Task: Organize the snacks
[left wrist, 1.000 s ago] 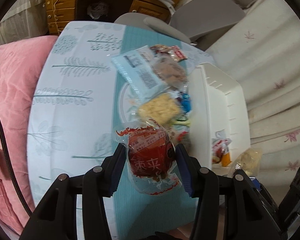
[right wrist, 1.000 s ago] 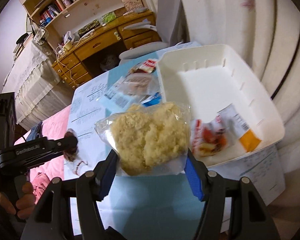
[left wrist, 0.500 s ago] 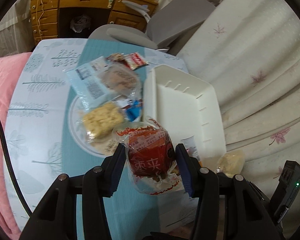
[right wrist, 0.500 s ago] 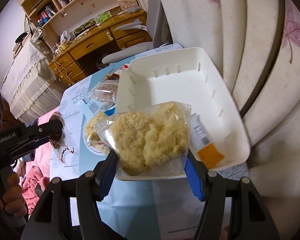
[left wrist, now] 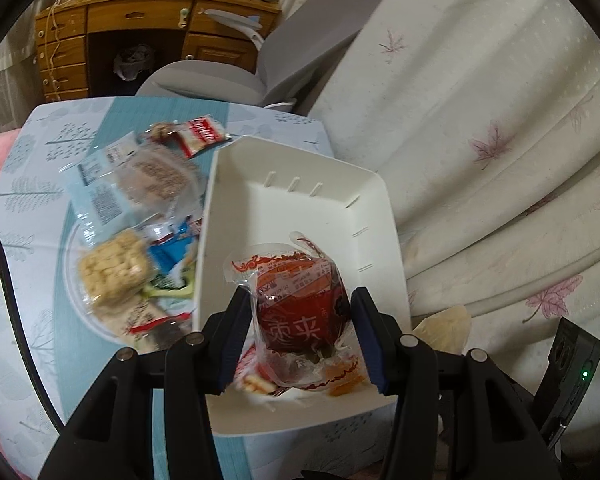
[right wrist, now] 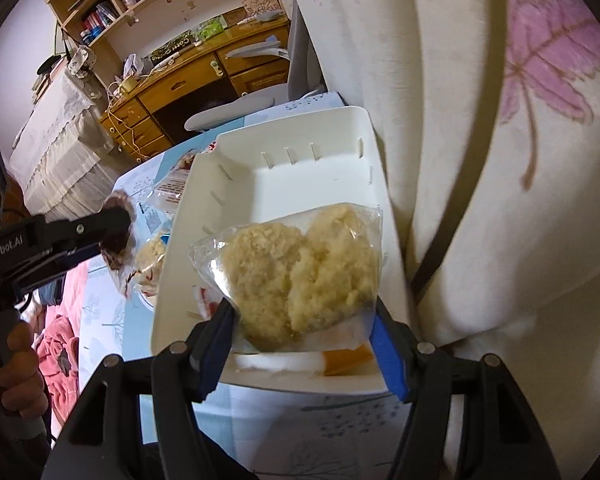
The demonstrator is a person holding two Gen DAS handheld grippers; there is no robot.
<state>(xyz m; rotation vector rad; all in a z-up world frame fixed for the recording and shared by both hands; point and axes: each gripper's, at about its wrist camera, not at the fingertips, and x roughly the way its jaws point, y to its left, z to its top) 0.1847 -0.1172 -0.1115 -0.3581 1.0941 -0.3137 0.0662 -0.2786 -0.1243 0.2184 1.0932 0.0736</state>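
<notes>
While left gripper [left wrist: 300,328] pinches red snack packet [left wrist: 300,308], white bin [left wrist: 296,208] has slid from 3 o'clock to dead centre beneath: drop seems near. One bin; about six loose packets on plate [left wrist: 76,264] at 9 o'clock.

Right view: right gripper [right wrist: 304,316] clamps one yellow crumbly pack [right wrist: 300,272], now over bin, orange-labelled packet [right wrist: 340,356] below.

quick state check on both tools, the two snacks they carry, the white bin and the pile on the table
left tool: shut on red snack pack
red snack pack: held above the bin
right tool: shut on yellow crumbly snack bag
yellow crumbly snack bag: held above the bin
white bin: upright, open, a few packs inside
snack pile: loose on the table, beside the bin
</notes>
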